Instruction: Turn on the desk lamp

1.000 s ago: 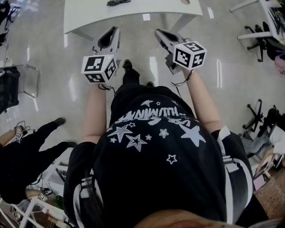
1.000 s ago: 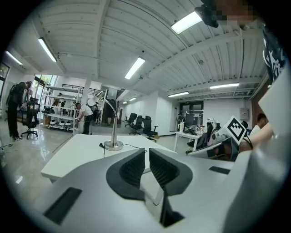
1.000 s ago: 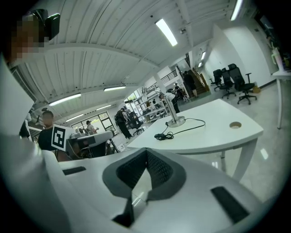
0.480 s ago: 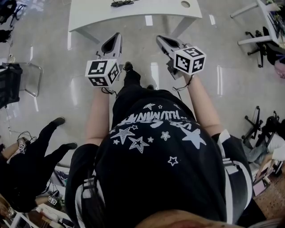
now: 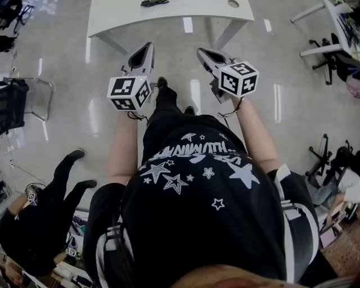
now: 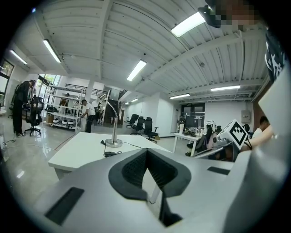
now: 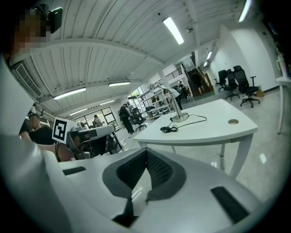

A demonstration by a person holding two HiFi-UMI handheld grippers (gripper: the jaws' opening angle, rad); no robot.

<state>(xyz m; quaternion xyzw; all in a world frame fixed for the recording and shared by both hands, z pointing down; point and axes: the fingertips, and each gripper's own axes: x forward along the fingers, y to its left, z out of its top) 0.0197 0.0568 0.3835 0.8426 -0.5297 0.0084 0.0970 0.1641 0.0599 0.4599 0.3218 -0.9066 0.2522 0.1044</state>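
Desk lamp straight ahead, beyond both hand-held grippers

One lamp [image 6: 113, 131] stands upright on the one white tabletop [image 5: 169, 17] at the frame's top, well apart from the two grippers. The left hand-held gripper [image 5: 146, 47] looks nearer in line with it than the right hand-held gripper [image 5: 202, 53]. Both are pressed together, empty.

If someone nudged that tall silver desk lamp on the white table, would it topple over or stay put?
Probably stays put: the desk lamp stands on a wide round metal-looking base, likely weighted. A push high on its thin neck seems likelier to tip it. Its loose cable looks floppy and might drag.
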